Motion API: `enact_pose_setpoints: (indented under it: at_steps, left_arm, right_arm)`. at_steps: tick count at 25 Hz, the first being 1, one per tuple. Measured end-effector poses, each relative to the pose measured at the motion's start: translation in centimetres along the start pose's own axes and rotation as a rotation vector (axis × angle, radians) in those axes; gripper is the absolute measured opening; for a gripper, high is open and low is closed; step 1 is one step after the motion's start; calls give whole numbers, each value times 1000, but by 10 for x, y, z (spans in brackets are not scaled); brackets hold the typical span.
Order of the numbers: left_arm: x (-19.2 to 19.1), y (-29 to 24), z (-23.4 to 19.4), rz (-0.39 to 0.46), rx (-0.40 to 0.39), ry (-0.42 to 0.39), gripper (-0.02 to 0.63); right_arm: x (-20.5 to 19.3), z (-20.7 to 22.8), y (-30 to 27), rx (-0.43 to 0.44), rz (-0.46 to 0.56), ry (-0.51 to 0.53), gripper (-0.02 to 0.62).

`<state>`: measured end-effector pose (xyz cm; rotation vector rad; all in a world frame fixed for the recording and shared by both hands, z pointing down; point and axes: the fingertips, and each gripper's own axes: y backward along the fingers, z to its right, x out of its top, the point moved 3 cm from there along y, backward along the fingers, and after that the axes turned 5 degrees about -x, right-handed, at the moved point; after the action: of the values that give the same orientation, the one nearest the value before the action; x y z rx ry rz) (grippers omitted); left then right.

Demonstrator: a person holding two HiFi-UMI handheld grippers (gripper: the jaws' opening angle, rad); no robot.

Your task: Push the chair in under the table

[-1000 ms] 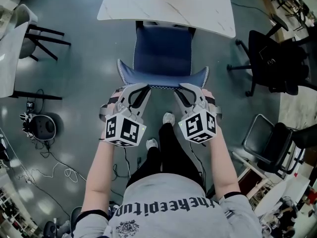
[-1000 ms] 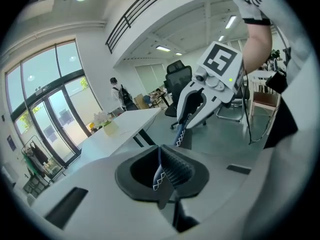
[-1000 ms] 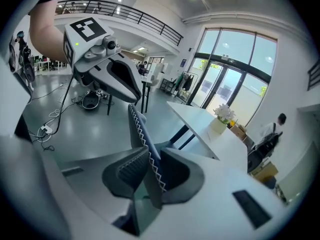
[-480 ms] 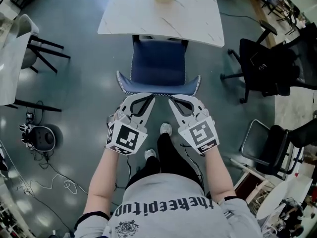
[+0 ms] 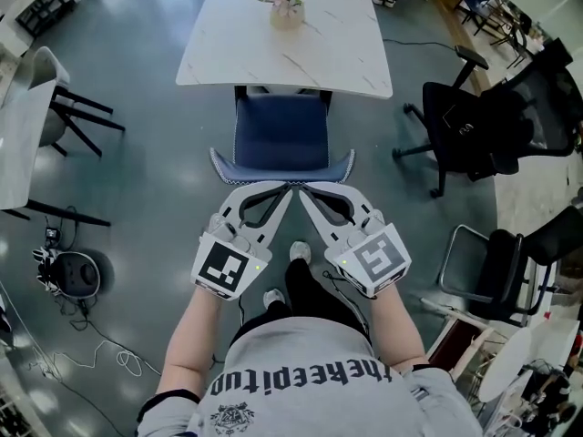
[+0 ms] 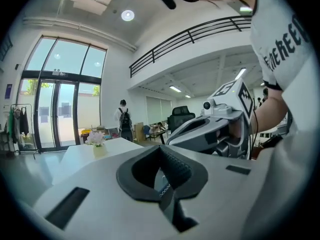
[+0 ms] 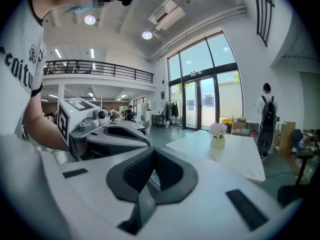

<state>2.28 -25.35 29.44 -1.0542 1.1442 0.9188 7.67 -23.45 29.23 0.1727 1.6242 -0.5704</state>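
at 6 o'clock, nearest, the left gripper (image 5: 285, 189) and right gripper (image 5: 304, 192) lean tip to tip, each with jaws pressed together on nothing. just past their tips at 12 sits the blue chair (image 5: 281, 130), backrest nearest, seat front tucked under the white table (image 5: 228, 48). farther at 12 stands a flower vase (image 5: 284, 5); a black office chair (image 5: 483, 116) is at 2.

Grey polished floor (image 5: 146, 162) with glare patches. Black office chairs (image 5: 483, 116) stand off to one side, and a white side table (image 5: 16, 107) on black legs to the other. Loose cables (image 5: 91, 330) trail on the floor. Tall glazed doors (image 6: 55, 111) let in daylight. Round ceiling downlights (image 6: 127, 15) are lit. Black-railed mezzanine (image 6: 190, 34) runs above white walls (image 6: 117, 74). A person with backpack (image 6: 122, 120) stands far back.
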Motion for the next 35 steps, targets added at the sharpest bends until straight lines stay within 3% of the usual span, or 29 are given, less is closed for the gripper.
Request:
enact_pose_setpoints:
  at_steps: [5, 12, 35]
  left_arm:
    - [20, 12, 7, 76, -8, 36, 15]
    - [33, 20, 16, 113, -14, 28, 15]
    - [43, 51, 53, 150, 22, -1, 15]
  right_arm:
    - [17, -10, 13, 7, 67, -22, 11]
    - [28, -16, 27, -6, 110, -50, 11]
    - [32, -49, 57, 6, 163, -52, 11]
